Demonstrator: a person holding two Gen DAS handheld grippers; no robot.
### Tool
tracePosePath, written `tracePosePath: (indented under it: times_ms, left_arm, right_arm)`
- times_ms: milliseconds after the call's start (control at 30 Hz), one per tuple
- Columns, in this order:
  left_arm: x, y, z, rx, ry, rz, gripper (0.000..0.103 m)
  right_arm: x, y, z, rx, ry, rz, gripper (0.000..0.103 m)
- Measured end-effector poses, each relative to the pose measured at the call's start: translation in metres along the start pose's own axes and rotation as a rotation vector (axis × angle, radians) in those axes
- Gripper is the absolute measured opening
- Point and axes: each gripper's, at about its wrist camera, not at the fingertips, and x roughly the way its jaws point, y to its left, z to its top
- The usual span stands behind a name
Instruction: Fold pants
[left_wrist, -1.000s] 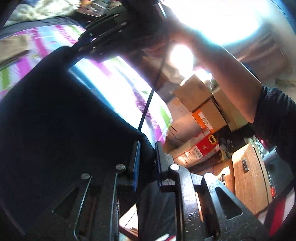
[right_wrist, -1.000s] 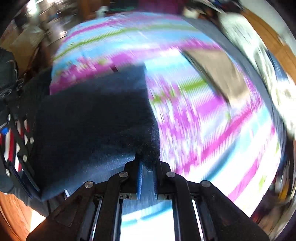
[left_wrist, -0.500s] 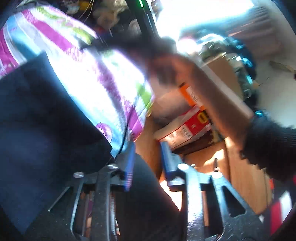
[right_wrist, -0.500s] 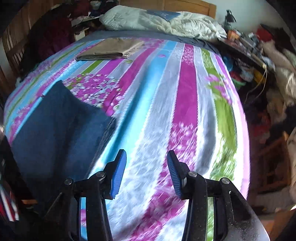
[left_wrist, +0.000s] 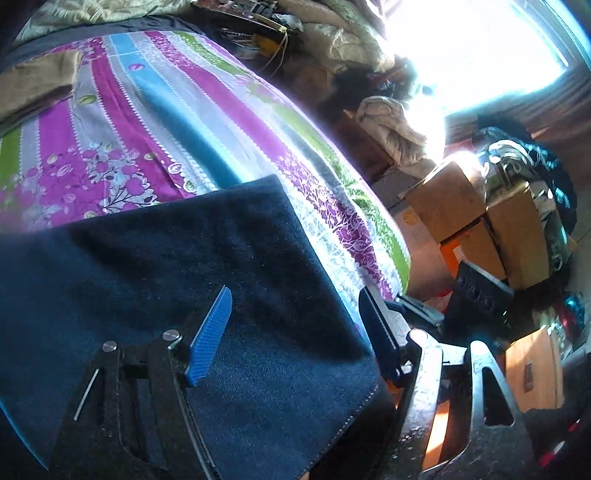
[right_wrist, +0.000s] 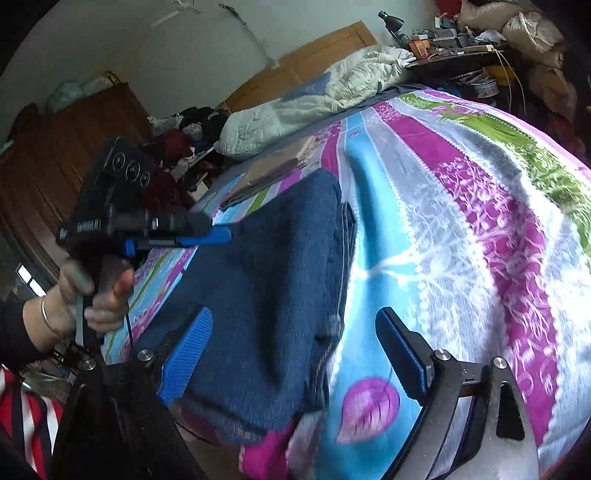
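- The dark blue pants (right_wrist: 273, 295) lay in a squared-off stack near the foot edge of the striped bedspread (right_wrist: 461, 236), layers showing along one side, so I judged the folding mostly done
- My left gripper (left_wrist: 295, 332) hovered over the stack, jaws spread wide, gripping nothing
- My right gripper (right_wrist: 295, 354) straddled the stack's edge, jaws equally apart, empty
- Left to do, I reckoned: maybe one tidying press or a final fold; I couldn't tell which
- A tan folded garment (right_wrist: 273, 170) sat farther up the bed, well apart
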Motion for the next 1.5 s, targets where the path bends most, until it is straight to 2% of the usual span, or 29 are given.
tracePosePath:
  times_ms: [67,133,167,233,300,333,367,467,533,600,667,700,733,767,800,833,867,900,933,967,1033,1100,1167,1267,1333,1367,1400,1433,1500]
  left_arm:
    - [0.01,-0.011,-0.006,0.038,0.025,0.042,0.071]
    - [0.014,-0.004,-0.009,0.003,0.022,0.101,0.068]
    - [0.012,0.004,-0.014,-0.04,0.014,0.092,0.068]
    - [0.0,0.016,-0.024,-0.127,-0.03,0.108,0.068]
    - [-0.017,0.024,-0.036,-0.168,-0.081,0.121,0.07]
    - [-0.025,0.027,-0.042,-0.176,-0.093,0.135,0.07]
    - [-0.032,0.03,-0.048,-0.182,-0.097,0.152,0.07]
    - [-0.046,0.038,-0.057,-0.186,-0.103,0.183,0.07]
    - [-0.047,0.038,-0.056,-0.193,-0.112,0.195,0.07]
    - [-0.05,0.04,-0.055,-0.196,-0.129,0.2,0.07]
    - [-0.049,0.043,-0.047,-0.183,-0.141,0.202,0.07]
    - [-0.045,0.04,-0.041,-0.165,-0.146,0.189,0.07]
    - [-0.04,0.035,-0.035,-0.142,-0.151,0.16,0.07]
    - [-0.031,0.031,-0.028,-0.118,-0.149,0.137,0.07]
    - [-0.022,0.03,-0.022,-0.103,-0.141,0.131,0.071]
    - [-0.01,0.033,-0.017,-0.093,-0.126,0.143,0.073]
    - [0.004,0.042,-0.012,-0.088,-0.097,0.204,0.075]
    - [0.017,0.053,-0.011,-0.097,-0.058,0.266,0.075]
    - [0.028,0.064,-0.012,-0.113,-0.014,0.291,0.071]
    - [0.03,0.066,-0.014,-0.099,-0.016,0.29,0.073]
    - [0.033,0.055,-0.016,-0.021,-0.017,0.333,0.076]
    - [0.043,0.045,-0.017,0.056,0.008,0.386,0.082]
    - [0.045,0.038,-0.011,0.034,0.024,0.404,0.082]
    - [0.031,0.017,0.0,-0.031,-0.043,0.211,0.078]
    - [0.032,-0.009,0.01,0.029,-0.084,0.12,0.078]
    - [0.038,-0.017,0.016,0.061,-0.083,0.055,0.079]
    - [0.048,-0.02,0.022,0.083,-0.071,0.017,0.079]
    - [0.061,-0.02,0.03,0.096,-0.059,0.011,0.072]
    - [0.094,0.001,0.049,0.056,-0.012,0.001,0.063]
  right_arm:
    - [0.027,-0.011,0.032,0.044,0.026,0.036,0.094]
    - [0.059,-0.019,0.065,0.083,0.069,0.084,0.094]
    - [0.078,-0.023,0.078,0.111,0.123,0.099,0.086]
    - [0.108,-0.032,0.097,0.173,0.191,0.175,0.078]
    - [0.127,-0.044,0.108,0.226,0.215,0.164,0.072]
    - [0.132,-0.046,0.114,0.218,0.211,0.18,0.061]
    - [0.138,-0.048,0.119,0.21,0.212,0.17,0.058]
    - [0.159,-0.056,0.122,0.258,0.305,0.129,0.058]
    - [0.162,-0.056,0.12,0.249,0.321,0.085,0.058]
    - [0.155,-0.046,0.123,0.171,0.271,0.052,0.027]
    - [0.135,-0.015,0.13,-0.001,0.139,0.075,0.016]
    - [0.131,0.001,0.131,-0.109,0.076,0.046,0.016]
    - [0.141,0.006,0.13,-0.174,0.097,-0.068,0.016]
    - [0.162,0.0,0.127,-0.204,0.182,-0.202,0.026]
    - [0.177,-0.016,0.123,-0.16,0.264,-0.276,0.034]
    - [0.171,-0.031,0.122,-0.077,0.251,-0.257,0.039]
    - [0.151,-0.043,0.123,0.021,0.169,-0.216,0.04]
    - [0.123,-0.052,0.122,0.098,0.071,-0.2,0.046]
    - [0.096,-0.055,0.118,0.129,0.005,-0.225,0.055]
    - [0.073,-0.055,0.111,0.12,-0.014,-0.246,0.059]
    - [0.04,-0.046,0.088,0.084,0.0,-0.24,0.059]
    - [0.024,-0.034,0.054,0.078,0.057,-0.191,0.059]
    - [0.023,-0.015,0.022,0.076,0.088,-0.188,0.059]
    - [0.014,0.002,-0.02,0.106,0.072,-0.174,0.059]
    - [0.009,0.007,-0.04,0.147,0.042,-0.162,0.057]
    - [0.01,0.008,-0.047,0.163,0.038,-0.154,0.047]
    - [0.014,0.009,-0.052,0.165,0.037,-0.179,0.044]
    - [0.018,0.008,-0.056,0.159,0.043,-0.212,0.042]
    - [0.022,-0.001,-0.058,0.189,0.033,-0.218,0.038]
